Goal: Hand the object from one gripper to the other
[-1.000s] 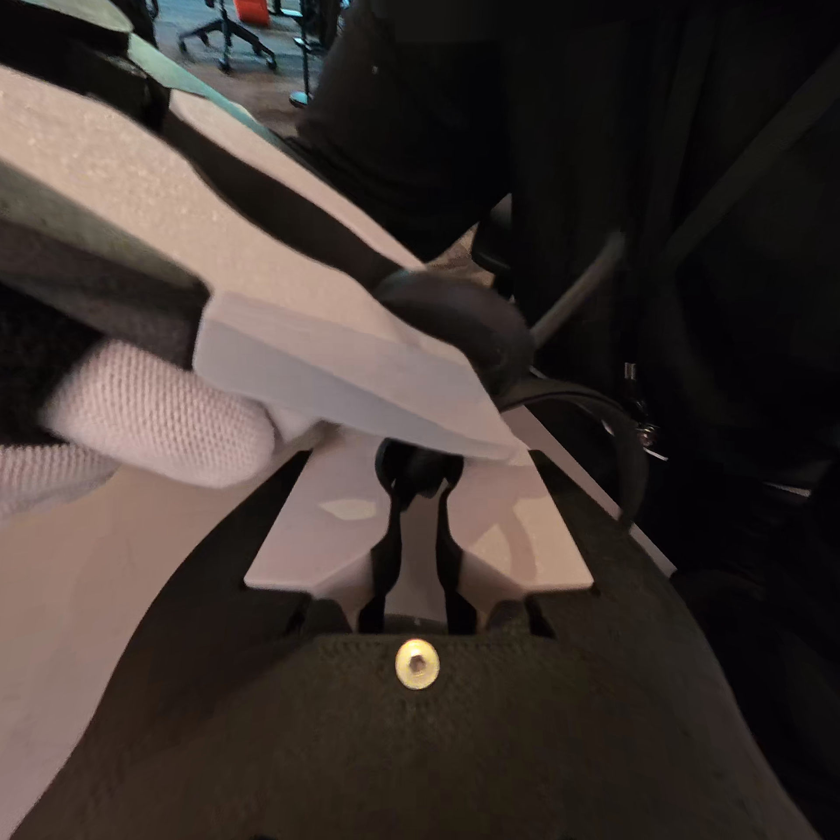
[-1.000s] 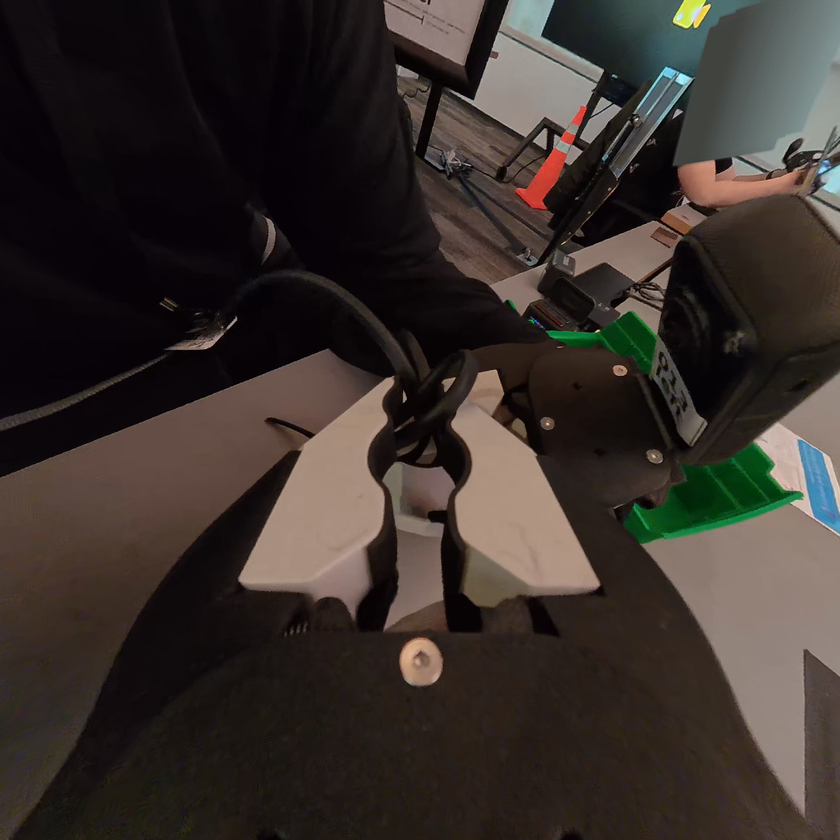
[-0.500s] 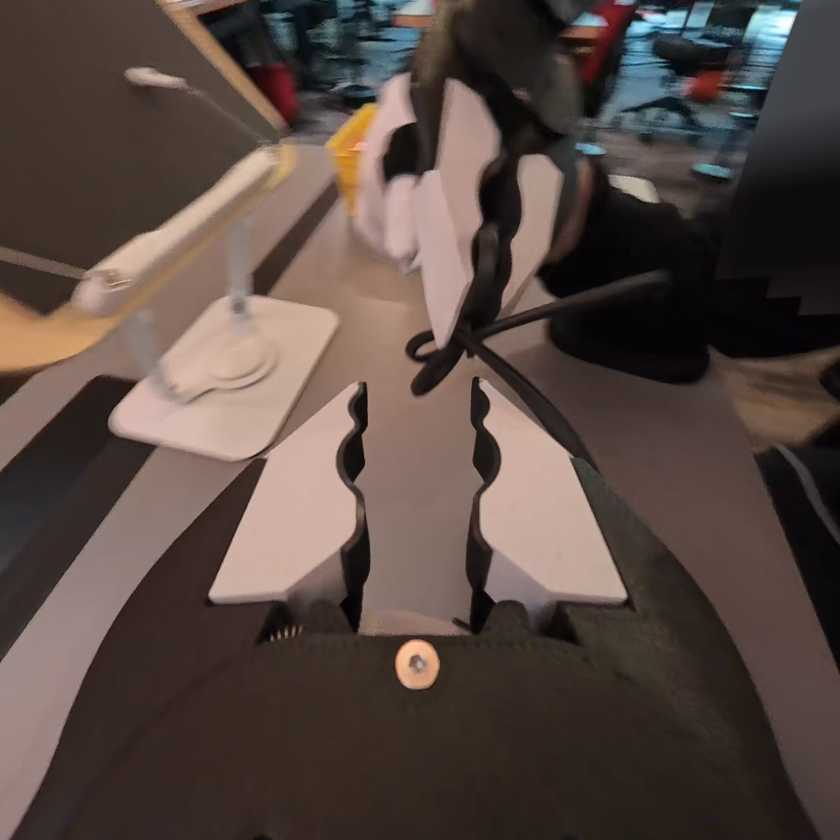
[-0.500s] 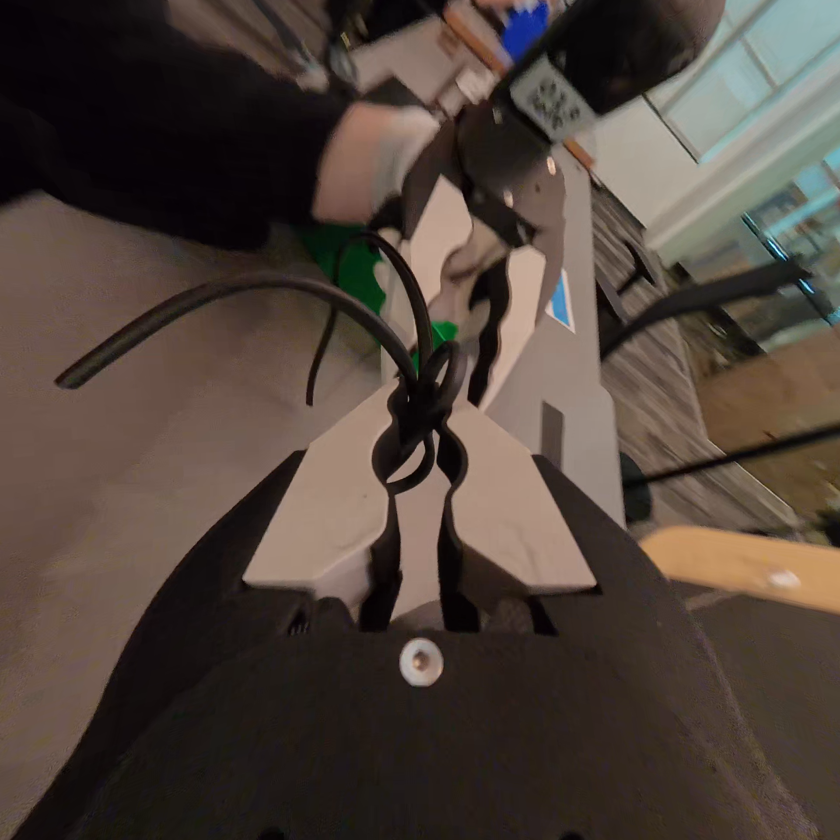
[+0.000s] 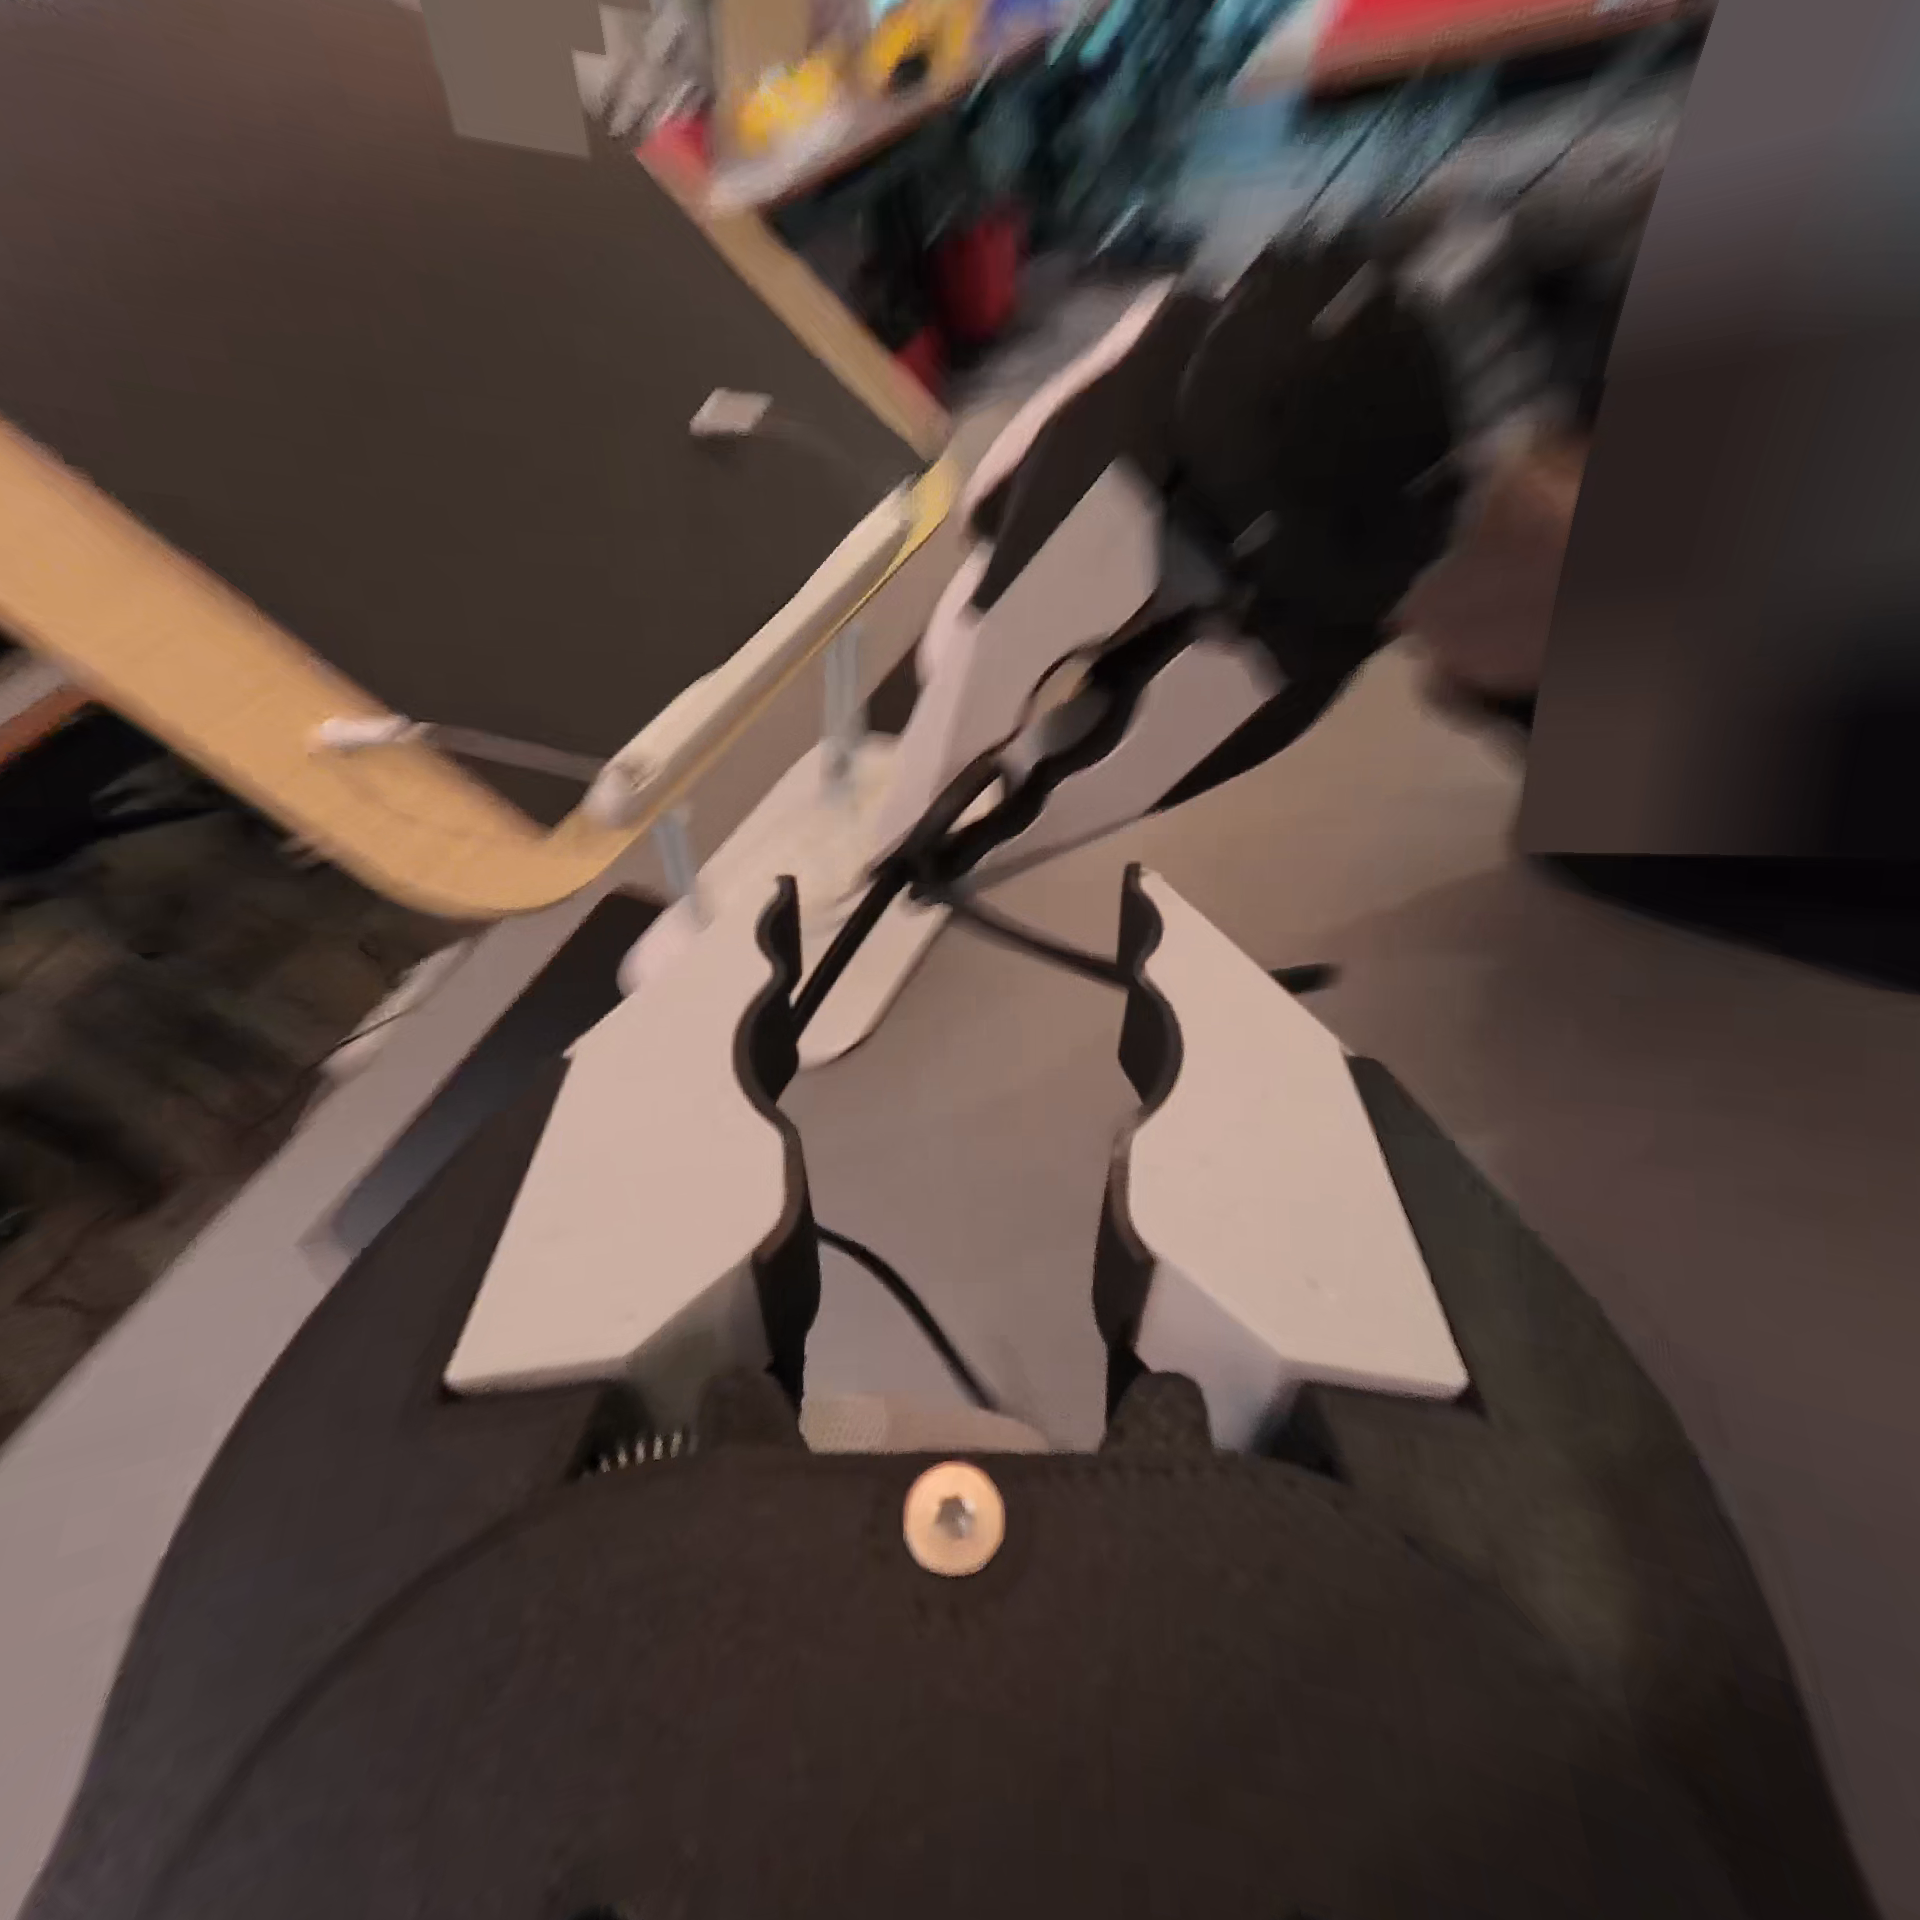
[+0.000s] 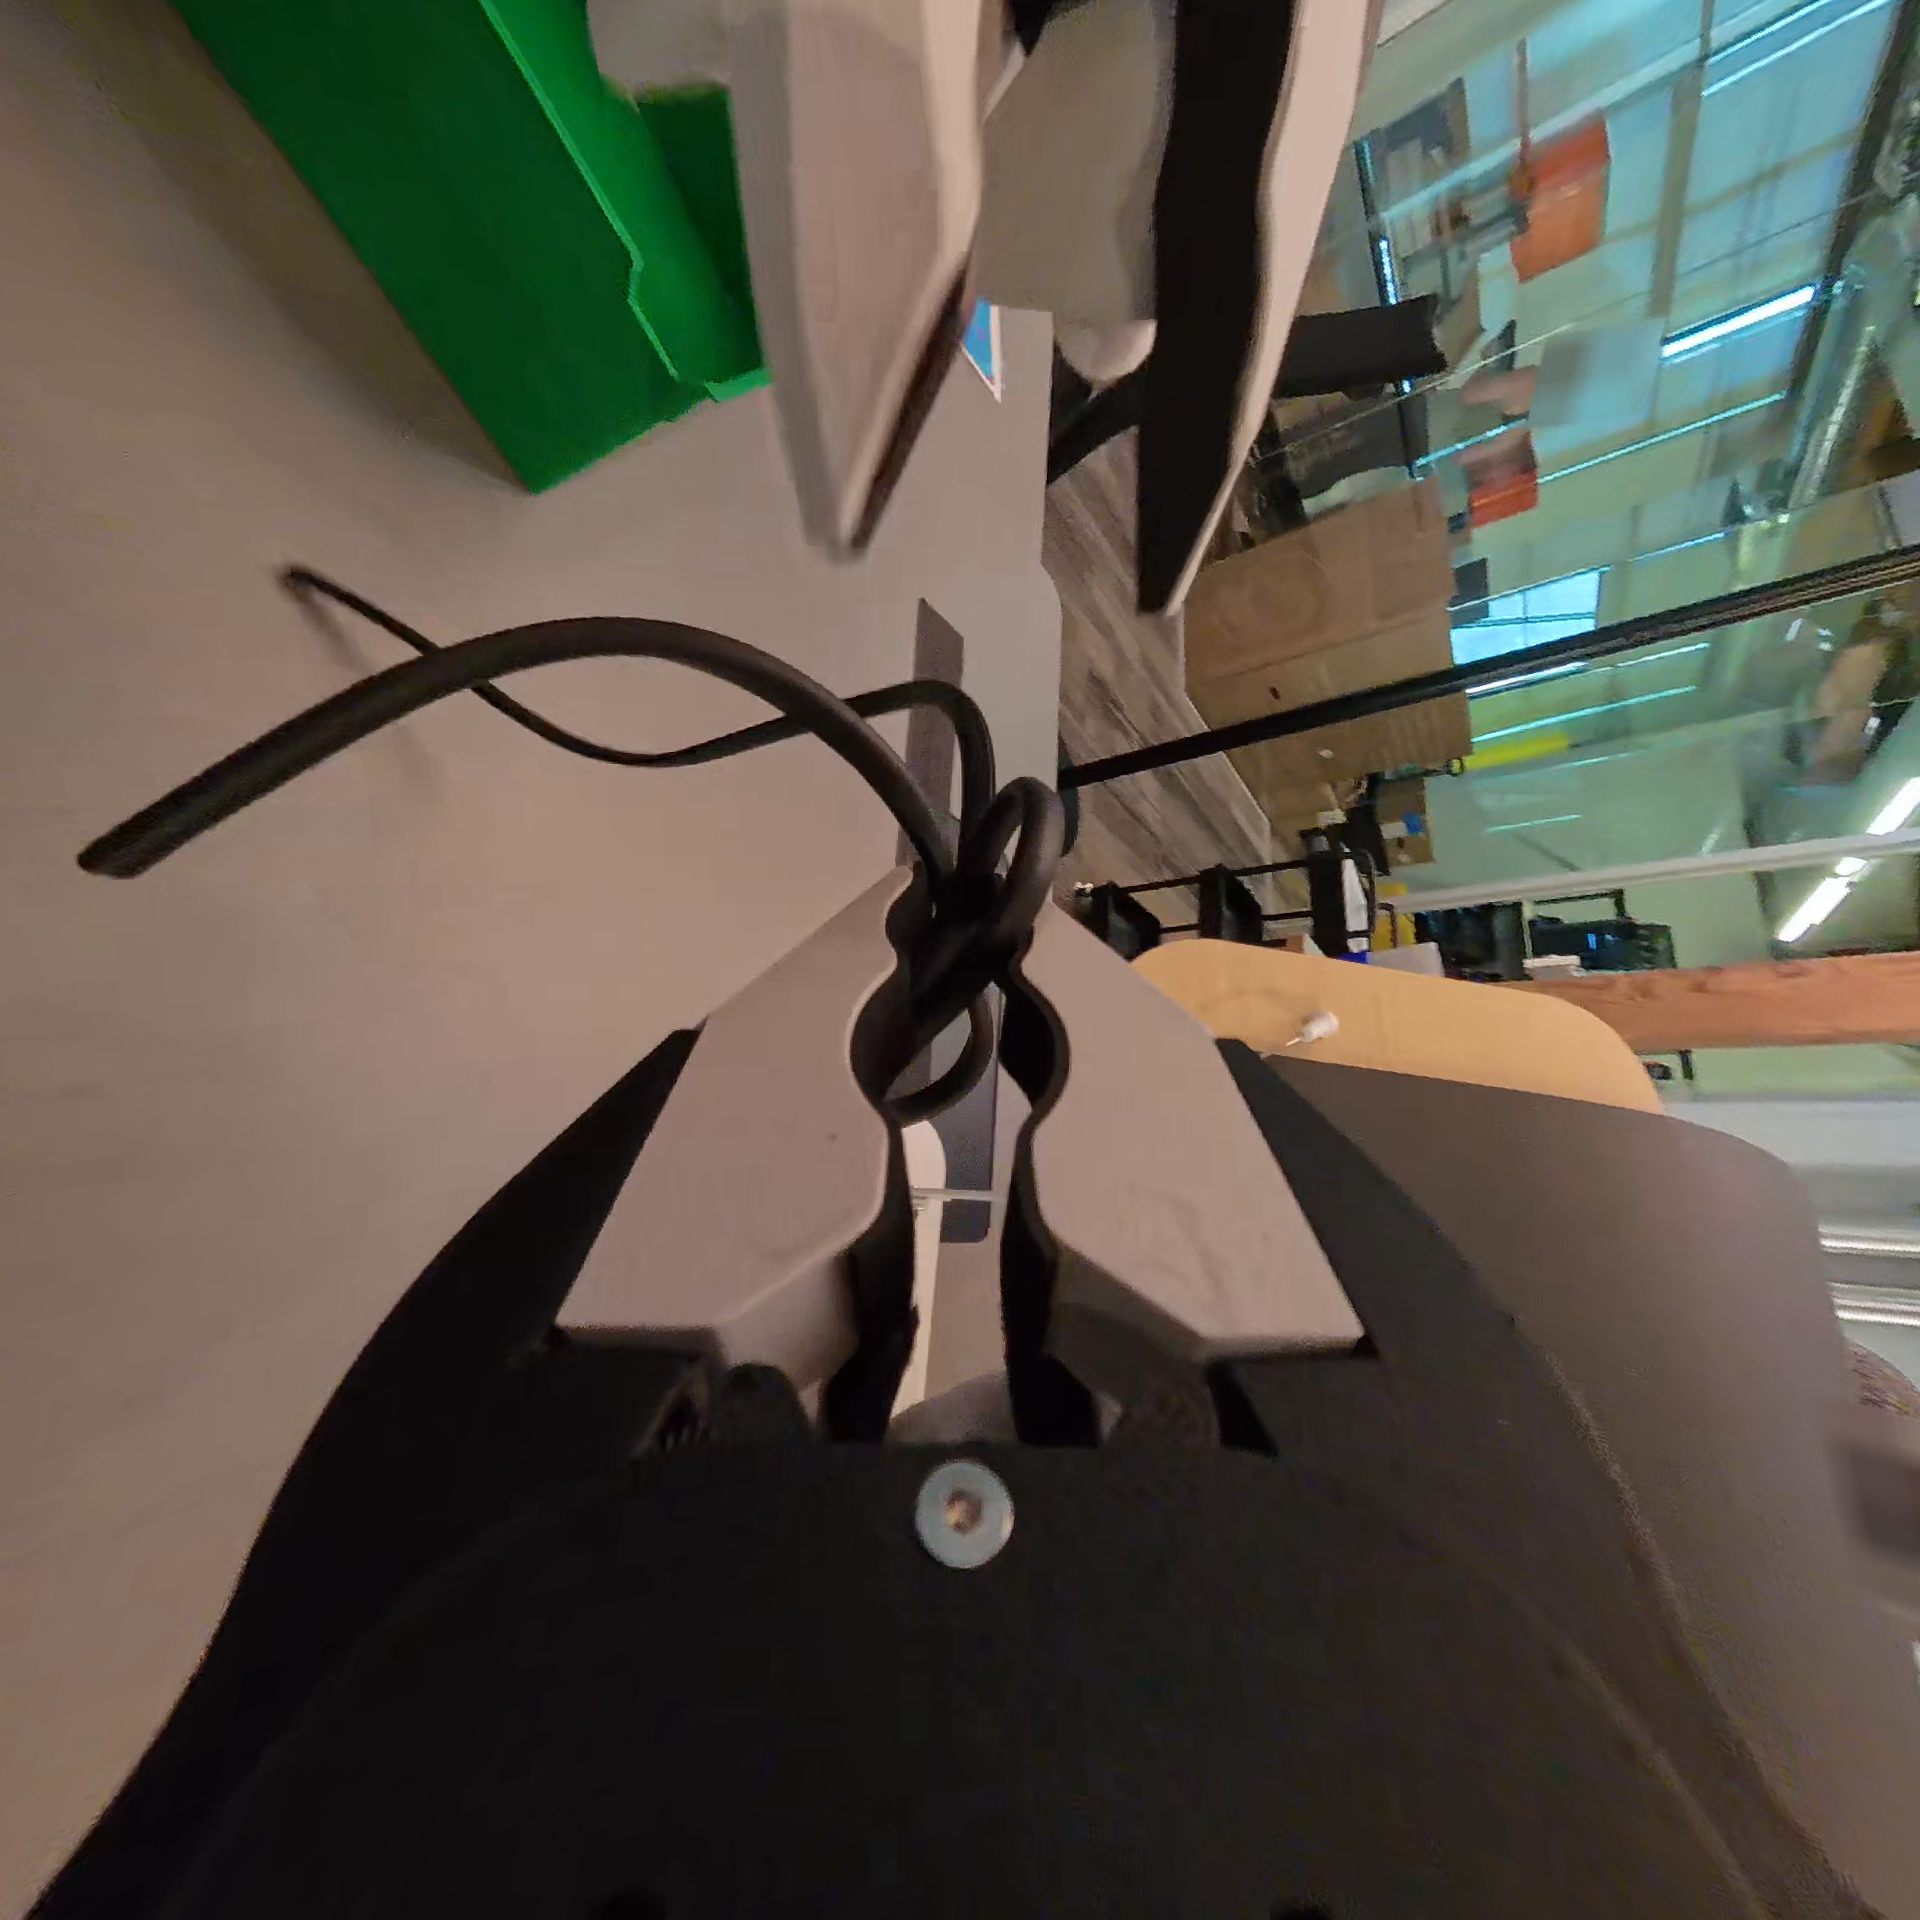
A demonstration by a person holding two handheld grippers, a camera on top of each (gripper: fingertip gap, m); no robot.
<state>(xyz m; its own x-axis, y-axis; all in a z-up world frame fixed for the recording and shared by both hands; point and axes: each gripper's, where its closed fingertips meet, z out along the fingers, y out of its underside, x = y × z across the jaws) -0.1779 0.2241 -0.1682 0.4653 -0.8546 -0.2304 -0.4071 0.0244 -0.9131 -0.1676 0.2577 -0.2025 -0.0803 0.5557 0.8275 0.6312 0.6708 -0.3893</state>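
Note:
The object is a knotted black cable (image 6: 966,925). My right gripper (image 6: 966,904) is shut on its knot, with a thick end and a thin strand curling out to the left above the grey table (image 6: 312,1039). My left gripper (image 5: 961,888) is open and empty. It also shows in the right wrist view (image 6: 997,561), just beyond the knot, with its jaws apart. In the blurred left wrist view the right gripper (image 5: 935,842) holds the cable (image 5: 847,945) just ahead of my left fingertips. A strand runs along the inside of the left finger (image 5: 665,1164).
A green bin (image 6: 499,229) stands on the table behind the left gripper. A white stand with a flat base (image 5: 883,977) and a curved wooden panel (image 5: 208,675) lie ahead on the left. The table edge (image 6: 1039,582) drops to the floor nearby.
My left gripper has let go of the cable and opened wide. My right gripper stays shut on the knot. Both views have swung round.

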